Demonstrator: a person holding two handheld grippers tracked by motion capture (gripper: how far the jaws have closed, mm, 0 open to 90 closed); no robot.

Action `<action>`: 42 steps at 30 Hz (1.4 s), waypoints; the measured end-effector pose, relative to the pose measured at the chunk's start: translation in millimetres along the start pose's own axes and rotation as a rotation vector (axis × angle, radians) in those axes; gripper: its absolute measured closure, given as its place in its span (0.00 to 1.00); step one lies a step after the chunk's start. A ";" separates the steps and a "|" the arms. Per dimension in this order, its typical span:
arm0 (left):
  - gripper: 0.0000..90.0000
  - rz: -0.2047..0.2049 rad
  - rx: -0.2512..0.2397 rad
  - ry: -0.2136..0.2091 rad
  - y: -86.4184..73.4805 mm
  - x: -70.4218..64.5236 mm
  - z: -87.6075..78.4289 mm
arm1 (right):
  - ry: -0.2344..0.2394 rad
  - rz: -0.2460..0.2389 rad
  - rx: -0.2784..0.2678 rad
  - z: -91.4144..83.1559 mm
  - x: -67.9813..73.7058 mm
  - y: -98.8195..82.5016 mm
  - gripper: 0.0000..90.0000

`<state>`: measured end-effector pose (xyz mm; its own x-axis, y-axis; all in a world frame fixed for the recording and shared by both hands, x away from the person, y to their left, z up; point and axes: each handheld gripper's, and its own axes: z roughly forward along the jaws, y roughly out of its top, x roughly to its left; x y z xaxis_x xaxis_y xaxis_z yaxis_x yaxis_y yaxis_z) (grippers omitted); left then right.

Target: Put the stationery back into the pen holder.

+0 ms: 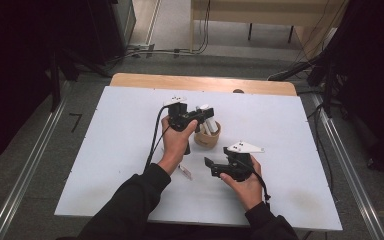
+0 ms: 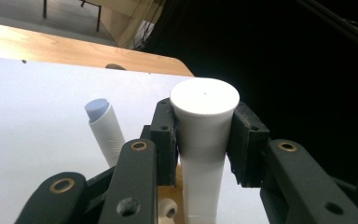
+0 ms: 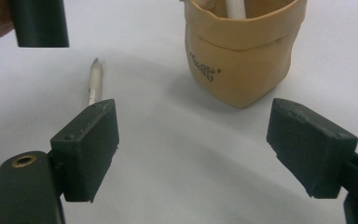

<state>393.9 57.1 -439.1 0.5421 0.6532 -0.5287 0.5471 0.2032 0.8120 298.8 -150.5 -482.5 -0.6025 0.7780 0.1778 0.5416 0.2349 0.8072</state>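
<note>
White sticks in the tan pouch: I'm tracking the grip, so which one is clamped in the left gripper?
The all-white, flat-capped stick; its neighbour has a blue tip and stands free.

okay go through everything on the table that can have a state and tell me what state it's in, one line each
Left tool: shut on the white tube, over the pouch.
Right tool: open, nothing between its jaws.
White tube: upright, clamped just under its flat cap.
Blue-capped tube: leaning, free of both tools.
Tan pouch: upright, mouth open, white items standing inside.
Pen: lying flat on the white table, untouched.
</note>
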 end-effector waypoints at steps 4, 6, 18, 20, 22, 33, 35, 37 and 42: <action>0.75 0.019 0.002 0.020 -0.5 1.3 4.8 | 0.000 -0.001 0.001 0.1 -0.3 -0.1 0.17; 0.75 0.036 0.005 0.032 -0.8 1.8 6.8 | 0.001 -0.001 0.001 0.2 -0.4 -0.2 0.17; 0.75 0.075 0.016 0.065 -2.8 3.9 16.2 | 0.003 -0.003 0.004 0.3 -1.1 -0.6 0.17; 0.75 0.087 0.019 0.071 -3.2 3.1 17.5 | 0.004 -0.002 0.005 0.5 -0.7 -0.8 0.17; 0.75 0.100 0.022 0.078 -3.5 2.3 18.3 | 0.006 -0.003 0.005 0.5 -0.4 -0.9 0.17; 0.70 0.140 0.028 0.092 -5.6 -1.4 19.9 | 0.006 -0.004 0.007 0.5 -0.7 -1.0 0.17; 0.67 0.141 0.023 0.091 -5.5 -1.9 19.5 | 0.004 -0.005 0.007 0.5 -1.0 -1.0 0.17; 0.65 0.139 0.021 0.090 -4.9 -2.3 18.7 | 0.004 -0.004 0.008 0.7 -1.3 -1.1 0.17; 0.60 0.138 0.020 0.083 -3.8 -4.3 16.2 | 0.001 -0.004 0.009 1.0 -1.3 -1.4 0.17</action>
<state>399.8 41.7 -443.9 0.5583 0.7324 -0.3898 0.4841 0.0940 0.8699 299.5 -151.3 -484.5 -0.6054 0.7764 0.1753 0.5442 0.2431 0.8029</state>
